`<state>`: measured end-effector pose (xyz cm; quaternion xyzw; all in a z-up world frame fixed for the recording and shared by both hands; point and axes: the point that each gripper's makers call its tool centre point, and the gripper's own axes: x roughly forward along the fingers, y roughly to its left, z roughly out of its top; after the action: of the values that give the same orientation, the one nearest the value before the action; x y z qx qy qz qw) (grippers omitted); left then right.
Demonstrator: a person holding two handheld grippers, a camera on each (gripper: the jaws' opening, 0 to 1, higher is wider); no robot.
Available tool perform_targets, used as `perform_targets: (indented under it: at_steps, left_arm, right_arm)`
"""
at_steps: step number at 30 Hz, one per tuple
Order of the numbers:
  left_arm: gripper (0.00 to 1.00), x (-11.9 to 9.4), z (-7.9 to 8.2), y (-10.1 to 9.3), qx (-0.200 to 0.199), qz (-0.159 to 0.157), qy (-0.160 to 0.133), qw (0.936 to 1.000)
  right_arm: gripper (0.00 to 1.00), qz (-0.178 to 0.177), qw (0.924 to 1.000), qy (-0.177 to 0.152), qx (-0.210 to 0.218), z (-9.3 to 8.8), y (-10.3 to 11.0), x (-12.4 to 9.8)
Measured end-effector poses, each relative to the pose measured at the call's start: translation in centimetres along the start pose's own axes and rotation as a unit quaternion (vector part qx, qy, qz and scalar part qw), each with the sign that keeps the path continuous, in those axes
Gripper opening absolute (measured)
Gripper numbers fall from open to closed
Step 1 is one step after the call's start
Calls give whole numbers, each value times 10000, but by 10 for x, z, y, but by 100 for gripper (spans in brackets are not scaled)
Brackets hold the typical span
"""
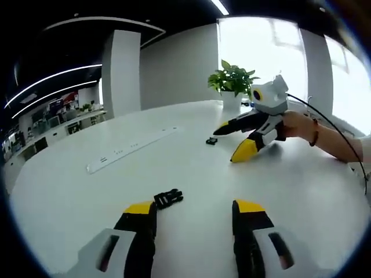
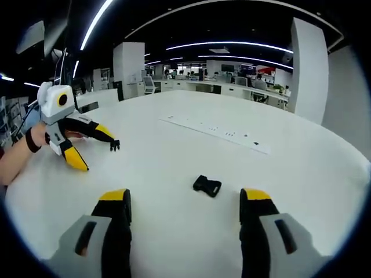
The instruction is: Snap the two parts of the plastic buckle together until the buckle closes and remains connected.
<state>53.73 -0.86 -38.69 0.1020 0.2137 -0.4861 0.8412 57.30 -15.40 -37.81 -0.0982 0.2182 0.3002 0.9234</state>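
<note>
Two black plastic buckle halves lie apart on the white table (image 1: 69, 191). One half (image 1: 168, 198) rests just ahead of my left gripper's (image 1: 194, 208) left jaw tip, and the jaws stand wide open with nothing between them. In the right gripper view this half (image 2: 115, 145) lies at the tip of the left gripper (image 2: 95, 152). The other half (image 2: 207, 185) lies ahead of my open right gripper (image 2: 184, 200), between the lines of its jaws. From the left gripper view, that half (image 1: 211, 140) sits near the right gripper (image 1: 232, 139), whose yellow-tipped jaws are spread.
A long white strip with sockets (image 1: 133, 149) is set into the table (image 2: 301, 174), running across its middle (image 2: 214, 132). A potted plant (image 1: 232, 81) stands at the far edge. A person's hand (image 1: 298, 124) with a wristband holds the right gripper. Office desks fill the background.
</note>
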Motion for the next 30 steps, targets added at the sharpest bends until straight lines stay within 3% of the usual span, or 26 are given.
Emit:
perform_targets:
  at_steps: [9,16,19,27,30]
  left_arm:
    - [42,-1,3,-13,210,-281,20,9994]
    - [43,-3,3,-13,198,-327,17,9993]
    - [48,-4,3,-8,174,-239,2,9996]
    - [76,-3,3,5,-24,55,-73,10000]
    - [77,-1,3,4,-73,72,-100,9999]
  right_arm:
    - [76,20,10000,16,-10,0,1,0]
    - [76,18,10000,2,-6,2,0,0]
    - [76,23,10000,16,-11,1,-1,1]
    - [76,40,10000,12,-5,1,1,1]
    - [76,32,10000,12,-10,0,2,0]
